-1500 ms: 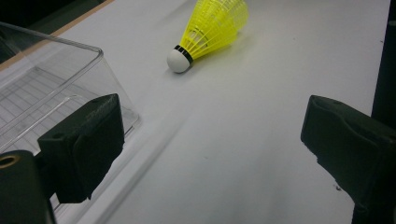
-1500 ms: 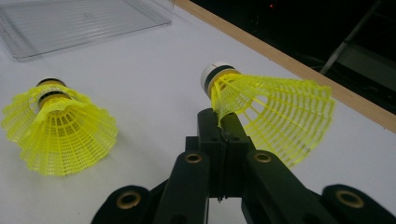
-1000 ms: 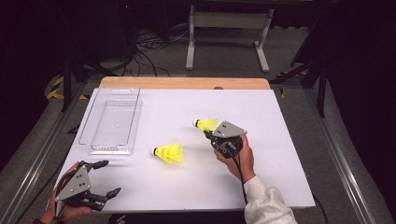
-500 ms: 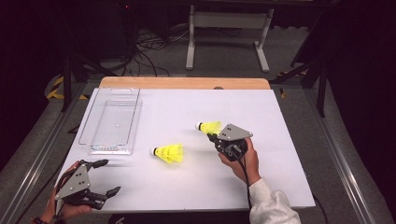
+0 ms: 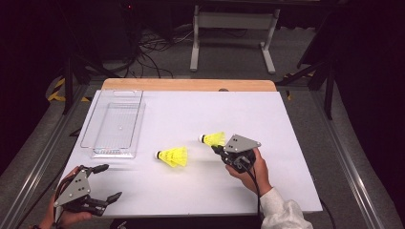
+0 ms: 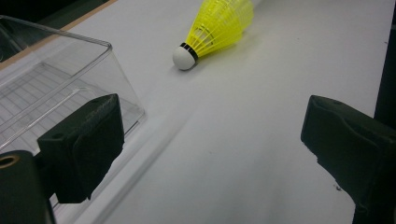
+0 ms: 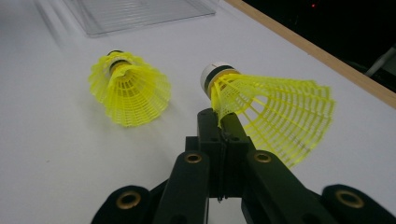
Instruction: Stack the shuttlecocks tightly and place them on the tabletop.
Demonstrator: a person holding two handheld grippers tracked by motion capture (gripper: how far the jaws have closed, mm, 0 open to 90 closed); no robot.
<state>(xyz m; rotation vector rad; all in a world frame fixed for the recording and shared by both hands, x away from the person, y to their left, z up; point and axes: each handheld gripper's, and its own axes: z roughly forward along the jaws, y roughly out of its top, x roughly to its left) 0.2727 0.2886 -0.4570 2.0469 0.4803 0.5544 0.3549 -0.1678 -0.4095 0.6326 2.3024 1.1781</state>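
my right gripper (image 7: 223, 122) has its jaws pressed tight together on the edge of the skirt of a yellow shuttlecock (image 7: 271, 112); its white cork sits just beyond my jaw tips and the mesh skirt fans out to the right of them. in the high view that gripper (image 5: 218, 149) is held over the white table (image 5: 286, 124) with the held shuttlecock (image 5: 214, 139) at its far end

a second shuttlecock (image 7: 128, 88) lies on its side on the table, ahead and to the left of my right jaws, near but not touching the one i hold; in the high view it (image 5: 173, 156) lies between my two grippers, closer to the right one

my left gripper (image 5: 107, 182) is wide open with nothing between its jaws. ahead of it, a little to the left, stands a clear plastic tray (image 6: 60, 79), its near corner just by my left jaw. the loose shuttlecock (image 6: 215, 28) lies well ahead, cork end toward me
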